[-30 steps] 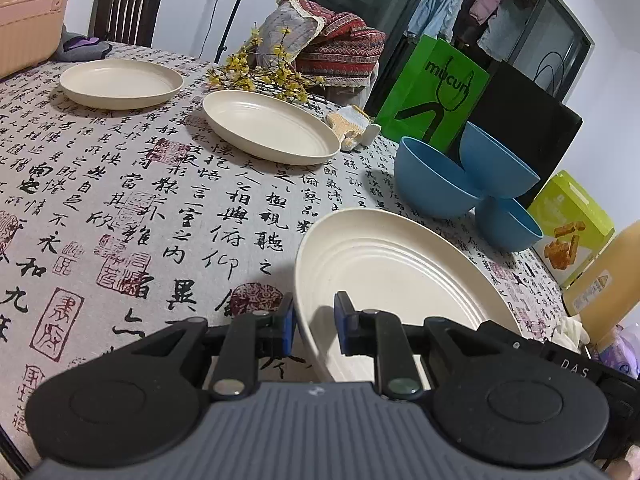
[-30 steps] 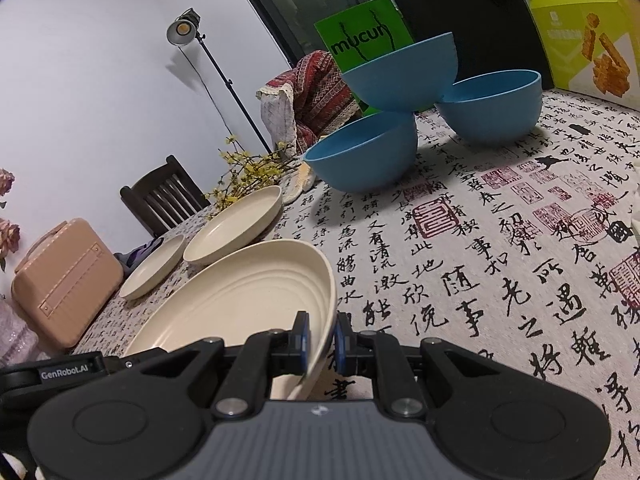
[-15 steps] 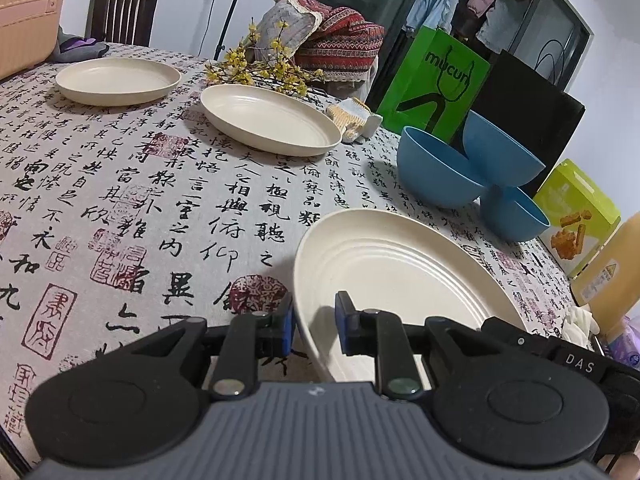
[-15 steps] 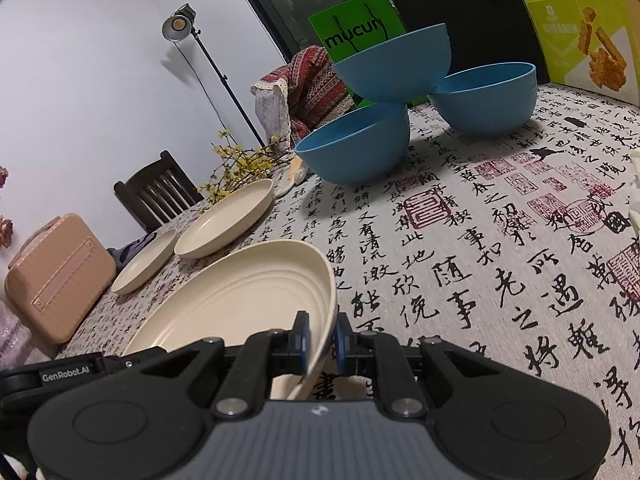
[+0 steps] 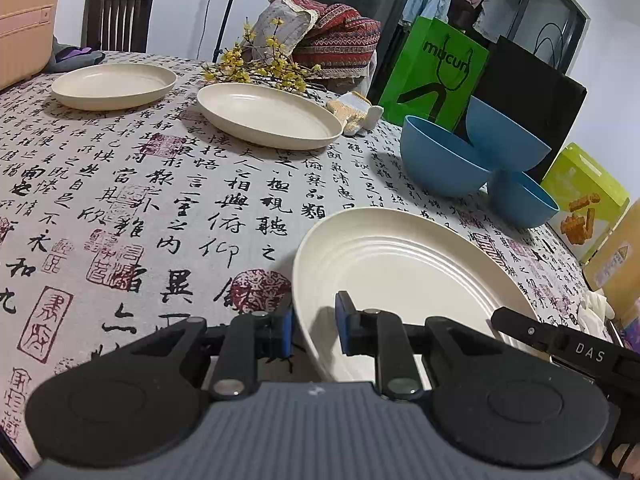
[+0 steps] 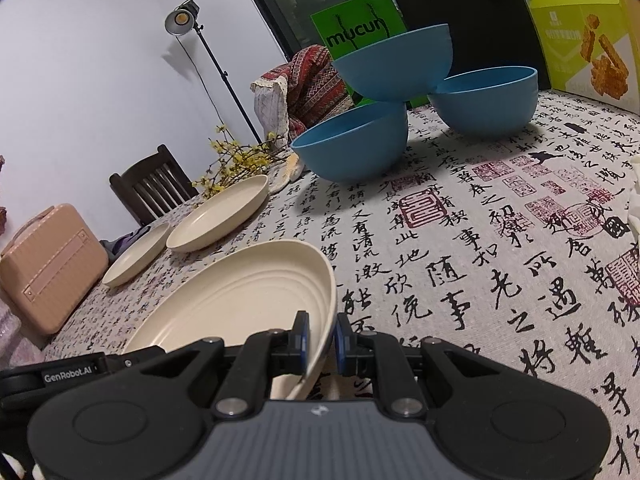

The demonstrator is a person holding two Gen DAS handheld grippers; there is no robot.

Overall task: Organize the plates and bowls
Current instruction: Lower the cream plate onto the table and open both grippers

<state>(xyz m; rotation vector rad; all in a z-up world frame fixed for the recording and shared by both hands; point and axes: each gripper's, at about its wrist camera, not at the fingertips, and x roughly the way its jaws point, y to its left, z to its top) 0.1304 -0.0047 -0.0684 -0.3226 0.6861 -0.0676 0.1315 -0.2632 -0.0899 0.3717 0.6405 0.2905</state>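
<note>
A large cream ribbed plate (image 5: 404, 272) is held between both grippers, just above the calligraphy tablecloth. My left gripper (image 5: 314, 326) is shut on its left rim. My right gripper (image 6: 322, 336) is shut on its right rim; the plate (image 6: 248, 300) shows there too. Two smaller cream plates (image 5: 268, 114) (image 5: 114, 84) lie farther back on the left. Three blue bowls (image 5: 444, 156) (image 5: 504, 138) (image 5: 524, 200) sit at the back right, one perched tilted on the other two.
A green bag (image 5: 436, 76) and a black bag (image 5: 532, 96) stand behind the bowls. A yellow-green snack box (image 5: 584, 200) stands at the right. Yellow flowers (image 5: 260, 68), a folded cloth (image 5: 352, 114), a pink case (image 6: 48, 264) and a chair (image 5: 116, 12) are at the back.
Both grippers with the large plate have shifted slightly; the bowls and far plates look a little nearer and lower in view. The grips are unchanged.
</note>
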